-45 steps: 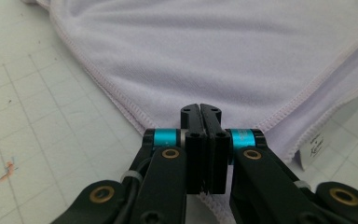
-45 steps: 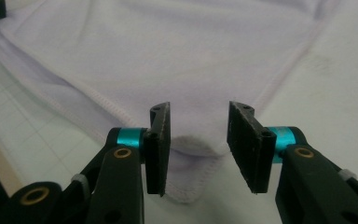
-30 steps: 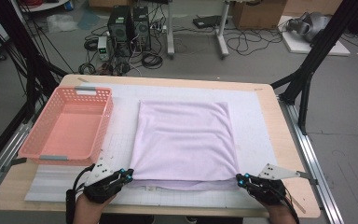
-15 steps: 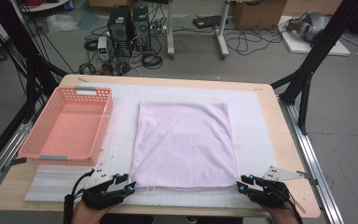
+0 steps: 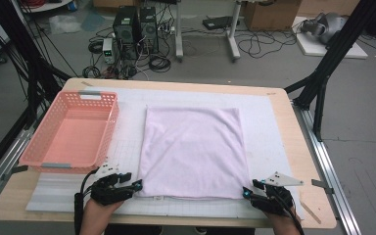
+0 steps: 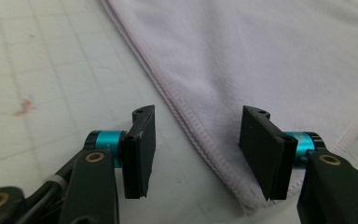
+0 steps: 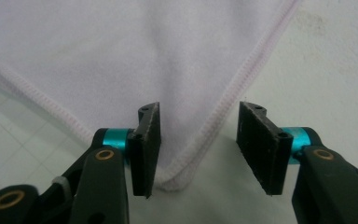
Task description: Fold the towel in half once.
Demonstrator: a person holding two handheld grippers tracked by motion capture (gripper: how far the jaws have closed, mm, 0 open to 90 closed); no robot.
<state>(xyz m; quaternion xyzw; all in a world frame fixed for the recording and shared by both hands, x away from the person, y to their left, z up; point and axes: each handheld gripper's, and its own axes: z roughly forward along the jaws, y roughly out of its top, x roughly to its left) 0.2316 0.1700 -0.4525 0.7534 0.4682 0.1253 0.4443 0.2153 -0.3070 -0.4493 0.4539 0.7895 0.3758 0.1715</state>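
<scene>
High view footage showed a lilac cloth (image 5: 193, 152) spread flat on the white mat (image 5: 269, 122) of the surface, beside a pink basket (image 5: 71, 134), with the left gripper (image 5: 133, 186) and right gripper (image 5: 248, 192) set at its two near corners. Both grippers had just been opening; each was seen spread, a corner lying unpinched between its jaws.

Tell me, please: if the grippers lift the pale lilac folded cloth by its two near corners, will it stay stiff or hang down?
The pale lilac folded cloth would probably hang limp: it lies flat and thin on the white gridded mat. It looks light for its size. Its stitched hem should give the pads some hold, though the folded layers may slide apart.
</scene>
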